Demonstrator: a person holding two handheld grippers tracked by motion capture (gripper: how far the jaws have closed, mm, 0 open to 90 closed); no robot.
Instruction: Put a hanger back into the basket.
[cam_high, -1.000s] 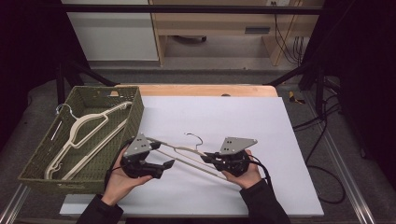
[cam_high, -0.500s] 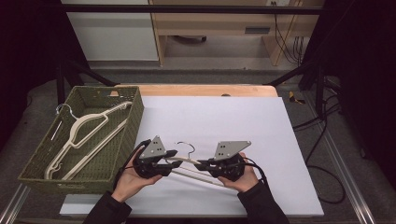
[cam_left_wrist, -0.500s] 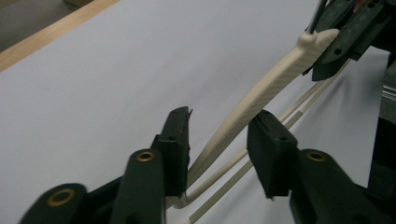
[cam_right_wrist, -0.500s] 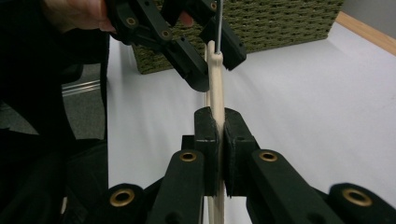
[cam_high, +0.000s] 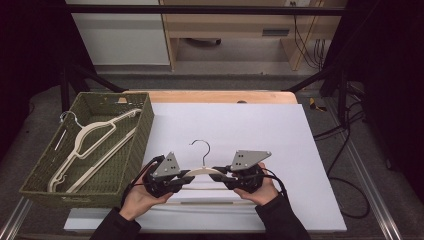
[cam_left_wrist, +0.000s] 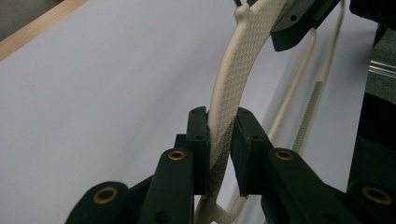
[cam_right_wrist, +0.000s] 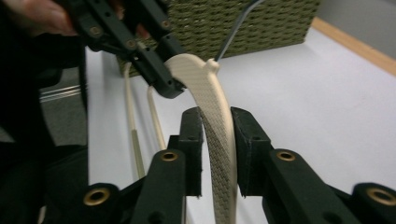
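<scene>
Since a second ago the cream hanger (cam_high: 202, 172) has turned and moved away from the basket: before, it lay slanted near the left side of the worktop, with the left tool close to the basket; now it sits level, at the near middle of the white worktop (cam_high: 280, 135), with its metal hook (cam_high: 201, 148) pointing to the far side. The left tool (cam_high: 184, 180) is closed on the left shoulder of the hanger, and in the left gripper view the two black jaws press the textured arm from both sides. The right tool (cam_high: 224, 177) is closed on the right shoulder in the same way, as the right gripper view shows. I judge that the hanger was taken out from the green woven basket (cam_high: 127, 165) at the left and is now being carried or set straight on the worktop, so the basket is not the goal of this move. The hanger is a flat curved piece with a fine woven pattern on its surface and a thin lower bar. Two more hangers (cam_high: 90, 142) of the same colour lie inside the basket
</scene>
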